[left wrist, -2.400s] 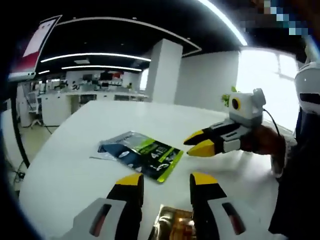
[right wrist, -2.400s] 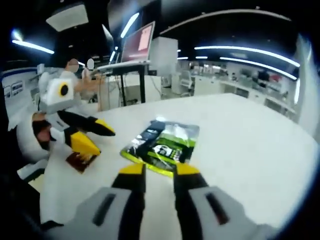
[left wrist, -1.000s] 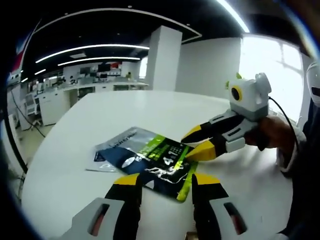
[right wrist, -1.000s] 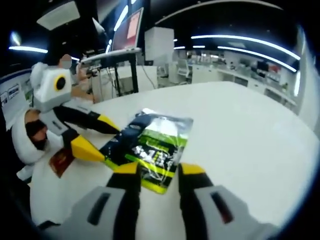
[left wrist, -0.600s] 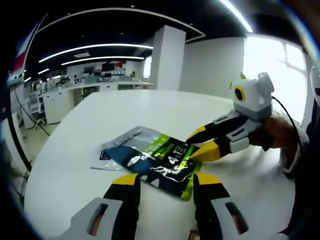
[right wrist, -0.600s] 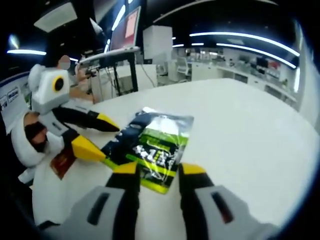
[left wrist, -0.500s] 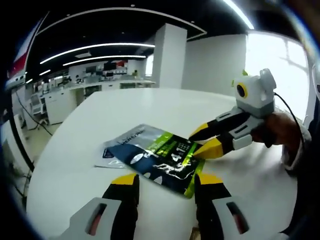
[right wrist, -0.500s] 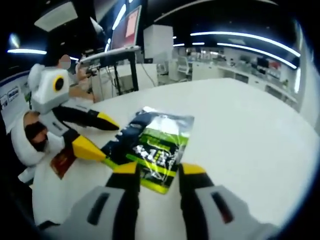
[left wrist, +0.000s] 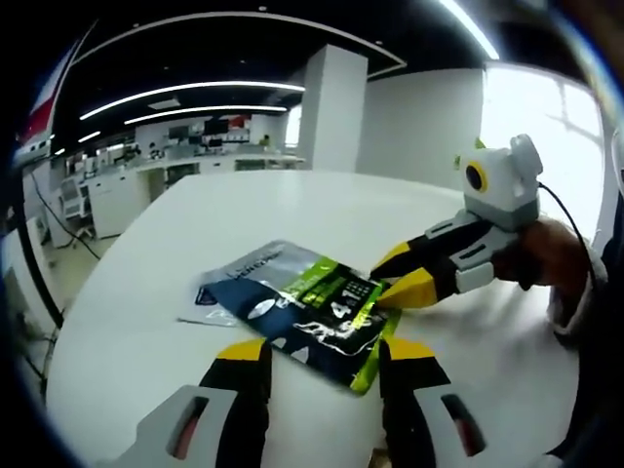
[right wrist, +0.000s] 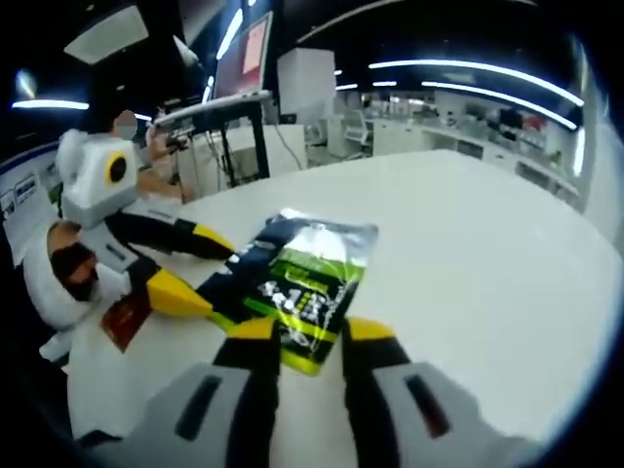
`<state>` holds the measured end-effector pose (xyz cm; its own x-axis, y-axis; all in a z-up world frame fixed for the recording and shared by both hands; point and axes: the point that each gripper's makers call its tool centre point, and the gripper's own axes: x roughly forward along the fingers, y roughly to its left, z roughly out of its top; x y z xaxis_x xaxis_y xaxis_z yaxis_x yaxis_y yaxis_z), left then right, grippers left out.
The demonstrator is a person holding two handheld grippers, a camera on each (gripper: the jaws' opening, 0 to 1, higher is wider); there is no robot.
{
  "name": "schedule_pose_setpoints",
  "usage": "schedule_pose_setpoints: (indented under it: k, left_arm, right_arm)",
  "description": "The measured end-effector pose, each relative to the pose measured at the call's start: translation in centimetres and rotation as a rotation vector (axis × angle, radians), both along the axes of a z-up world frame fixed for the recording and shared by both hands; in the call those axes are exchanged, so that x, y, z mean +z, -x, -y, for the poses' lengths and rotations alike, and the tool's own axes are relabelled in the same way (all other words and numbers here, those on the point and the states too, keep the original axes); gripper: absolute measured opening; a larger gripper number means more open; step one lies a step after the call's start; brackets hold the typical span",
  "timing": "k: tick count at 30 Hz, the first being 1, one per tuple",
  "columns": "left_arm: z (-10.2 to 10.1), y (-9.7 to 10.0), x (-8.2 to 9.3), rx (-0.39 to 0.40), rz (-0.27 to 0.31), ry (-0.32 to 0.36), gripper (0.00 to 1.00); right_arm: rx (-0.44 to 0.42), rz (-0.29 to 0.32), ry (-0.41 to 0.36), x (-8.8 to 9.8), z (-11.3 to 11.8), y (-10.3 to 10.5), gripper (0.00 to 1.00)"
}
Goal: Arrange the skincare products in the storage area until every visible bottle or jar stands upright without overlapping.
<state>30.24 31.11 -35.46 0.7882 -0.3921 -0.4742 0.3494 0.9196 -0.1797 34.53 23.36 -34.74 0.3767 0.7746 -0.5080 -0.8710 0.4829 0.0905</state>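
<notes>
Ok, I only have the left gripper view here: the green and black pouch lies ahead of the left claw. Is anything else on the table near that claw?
Observer: Yes. The right gripper view shows a small dark red packet lying flat on the white table, beside the left claw.
Operator: Has that claw shut on the pouch?
Observer: No. Seen from the side, its jaws stand apart at the edge of the green and black pouch.
Operator: Anything beyond the table on that side?
Observer: A lit screen on a black stand.
</notes>
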Motion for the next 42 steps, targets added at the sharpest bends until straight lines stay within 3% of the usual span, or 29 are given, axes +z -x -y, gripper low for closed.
schedule_pose_setpoints:
  k: [2, 6, 10, 13, 14, 15, 18, 24, 27, 31, 42]
  left_arm:
    - [-0.4, -0.1, 0.1, 0.022, -0.001, 0.015, 0.44]
    - [-0.7, -0.2, 0.3, 0.061, 0.002, 0.07, 0.39]
    - [-1.0, 0.0, 0.4, 0.087, -0.01, 0.1, 0.28]
    - [-0.9, 0.2, 0.5, 0.101, -0.025, 0.168, 0.2]
    - [-0.1, 0.7, 0.2, 0.068, -0.06, 0.205, 0.16]
    - [-0.3, 0.4, 0.4, 0.094, -0.04, 0.206, 0.16]
    - [-0.3, 0.3, 0.4, 0.094, -0.033, 0.201, 0.16]
    - [-0.1, 0.6, 0.5, 0.104, -0.056, 0.258, 0.08]
    - [-0.2, 0.4, 1.4, 0.124, -0.035, 0.338, 0.04]
    - [-0.5, 0.2, 2.2, 0.131, -0.016, 0.37, 0.0]
    - [1.2, 0.5, 3.3, 0.057, -0.019, 0.444, 0.0]
  right_arm:
    - [-0.013, -0.042, -0.037, 0.1, 0.1, 0.1, 0.13]
    - [-0.027, -0.061, -0.067, 0.1, 0.2, 0.1, 0.11]
    - [-0.041, -0.075, -0.102, 0.4, 0.1, 0.2, 0.09]
    - [-0.041, -0.087, -0.126, 0.4, -0.2, 0.5, 0.07]
    - [-0.014, -0.113, -0.135, 0.2, -0.5, 1.2, 0.05]
    - [-0.017, -0.125, -0.124, -0.3, -0.5, 1.4, 0.05]
    - [-0.015, -0.09, -0.129, 0.0, -0.6, 1.3, 0.04]
    - [-0.047, -0.066, -0.16, 0.4, -0.1, 1.0, 0.0]
    - [-0.052, -0.023, -0.158, 1.1, 0.0, 1.0, 0.0]
    - [-0.047, 0.005, -0.155, 1.5, 0.2, 1.7, 0.0]
    - [-0.088, 0.064, -0.12, 2.3, 2.0, 2.5, 0.0]
